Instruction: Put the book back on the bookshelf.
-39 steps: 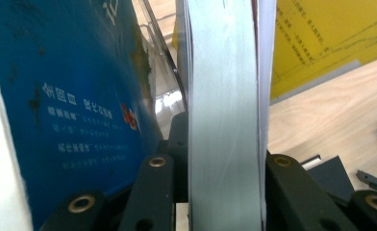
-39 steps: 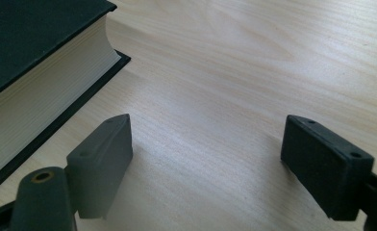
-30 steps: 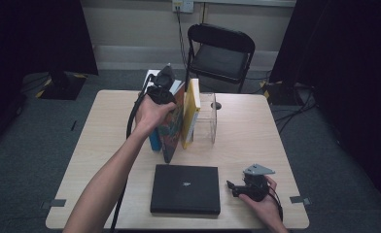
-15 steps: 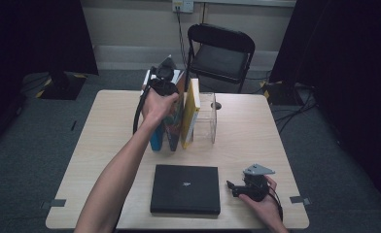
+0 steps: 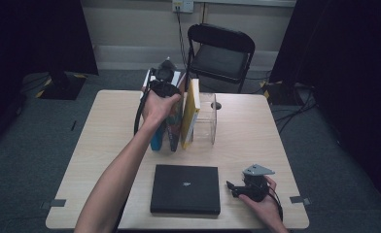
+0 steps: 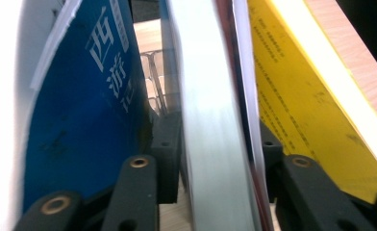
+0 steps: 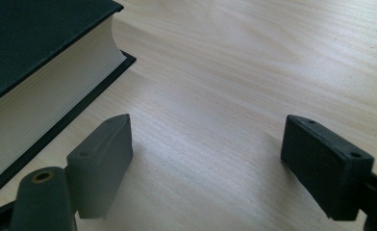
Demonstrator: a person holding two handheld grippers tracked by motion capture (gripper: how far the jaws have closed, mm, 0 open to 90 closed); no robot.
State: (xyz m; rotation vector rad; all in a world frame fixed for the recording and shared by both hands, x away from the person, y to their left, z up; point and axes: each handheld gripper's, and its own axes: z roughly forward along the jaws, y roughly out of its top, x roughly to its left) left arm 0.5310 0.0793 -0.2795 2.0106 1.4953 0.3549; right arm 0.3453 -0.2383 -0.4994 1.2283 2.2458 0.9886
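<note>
Left tongs (image 5: 162,104) reach down over the row of upright books near the back of the worktop (image 5: 256,141). In the left gripper view the jaws straddle the grey book (image 6: 215,139), which stands between the blue book (image 6: 85,125) and the yellow book (image 6: 302,96). The jaws have just been opening; the pads now stand a little off the grey covers, so we read the grip as released with the book between them. We judge the grey book has been slotted into the row and is now carried by its neighbours, which is why it stays upright without being squeezed.

The row leans against a clear stand (image 5: 207,119), whose end wall keeps the books from toppling to the right.

Right tongs (image 5: 235,188) rest low on the worktop just right of the black book (image 5: 185,188), jaws spread wide with bare wood between them, grasping nothing. The black book lies flat at the near edge, closed, apart from the row; we take it as the likely next candidate for shelving, with the right hand parked beside it.

Next move, by our judgement: lift the left tongs straight up so the pads clear both neighbours without dragging them.
</note>
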